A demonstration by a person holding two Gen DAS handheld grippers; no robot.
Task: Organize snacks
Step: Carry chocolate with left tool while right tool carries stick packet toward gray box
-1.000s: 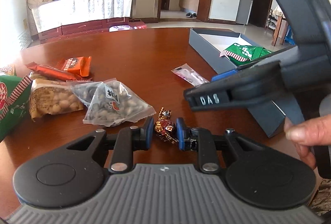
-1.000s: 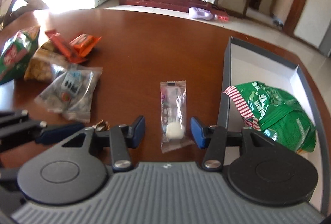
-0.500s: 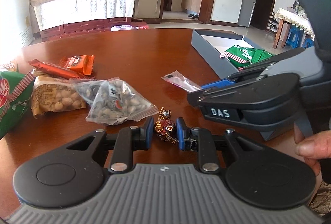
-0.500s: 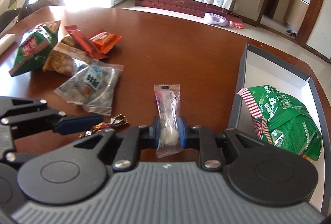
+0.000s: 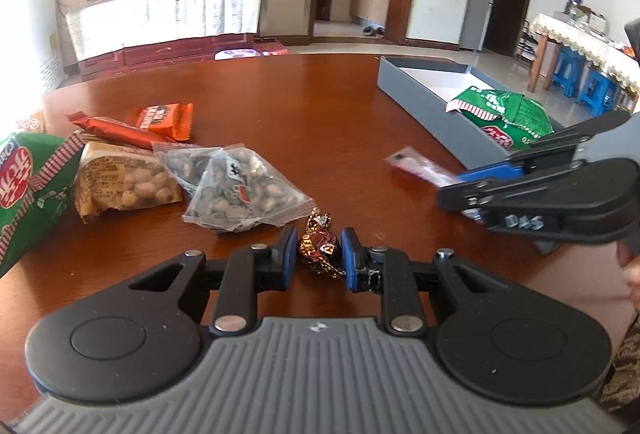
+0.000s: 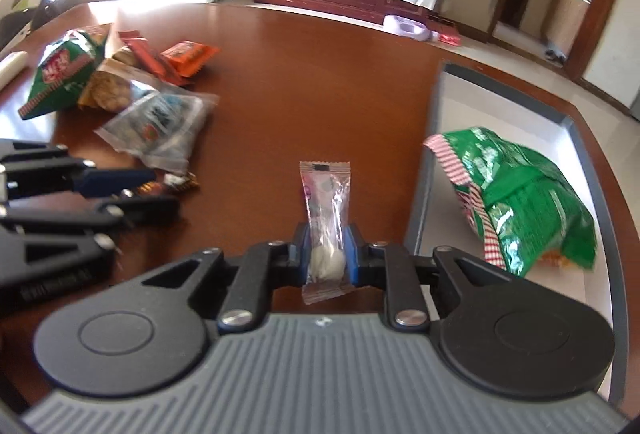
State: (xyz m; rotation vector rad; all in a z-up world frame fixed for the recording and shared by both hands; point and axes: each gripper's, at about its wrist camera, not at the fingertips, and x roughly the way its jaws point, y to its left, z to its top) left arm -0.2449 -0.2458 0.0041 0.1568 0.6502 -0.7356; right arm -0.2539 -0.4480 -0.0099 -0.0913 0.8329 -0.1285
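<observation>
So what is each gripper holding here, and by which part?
Left gripper: foil-wrapped chocolate, pinched across its round middle. Right gripper: clear candy packet, pinched near its lower end, around the white candy.

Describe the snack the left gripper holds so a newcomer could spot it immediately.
On the round wooden table, find the loose snack pile left of the grey box. At its near edge the left gripper is shut on a small foil-wrapped candy: dark brown, twisted ends, far smaller than the neighbouring clear nut bag.

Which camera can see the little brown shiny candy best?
The left wrist view. There the small brown foil-wrapped candy sits close and sharp, pinched in the left gripper, its printed wrapper showing. The right wrist view shows only a small blurry bit of it, partly hidden behind that gripper's fingers.
</observation>
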